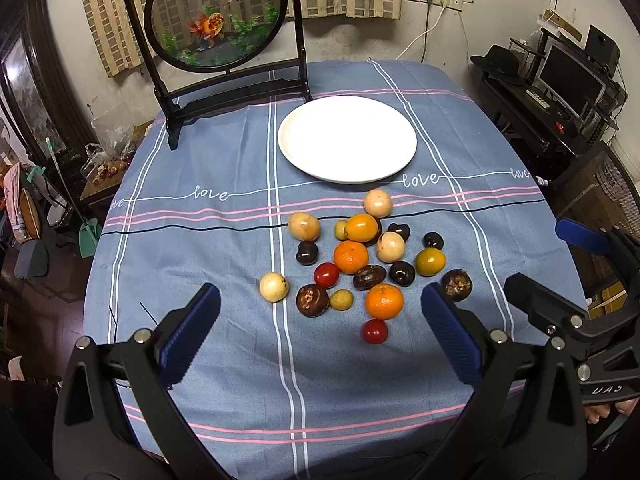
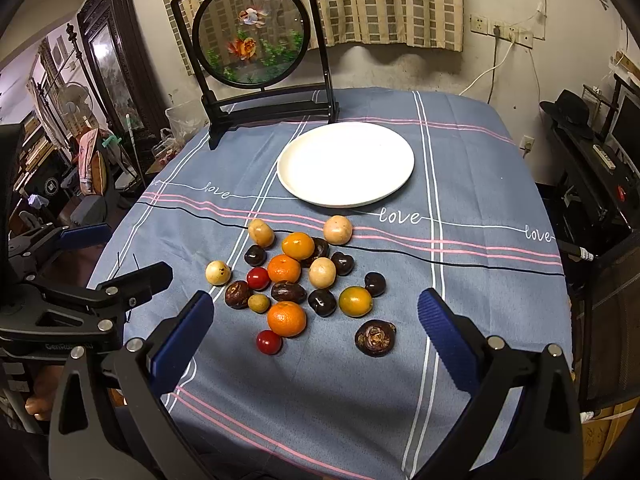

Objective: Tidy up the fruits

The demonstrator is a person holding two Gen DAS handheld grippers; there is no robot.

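Fruit lies loose on the blue tablecloth (image 1: pixel 224 264), all of it on the near side of the empty white plate (image 1: pixel 347 139), which I take as the place to gather it; nothing is on the plate yet.

Largest are the mandarins. The nearest mandarin (image 2: pixel 286 319) sits farthest from the plate among the orange ones. It looks soft-skinned and moderately heavy, so a hold across its widest girth with gentle pressure would suit; a hard squeeze could bruise it.

Next, the dark wrinkled fruit (image 2: pixel 375 337), apart from the cluster and well short of the plate, appears firm with a rough shell, likely an easy grip.

The pale round fruits, such as the one just beside the plate's near rim (image 1: pixel 377 203), look smooth and prone to rolling.

Smallest, the cherry tomato (image 1: pixel 374 331), farthest from the plate, is glossy, slippery and easily crushed.

Both claws are released and carry nothing: the left gripper (image 1: pixel 320 336) and the right gripper (image 2: pixel 316 340) hover spread wide above the cloth.
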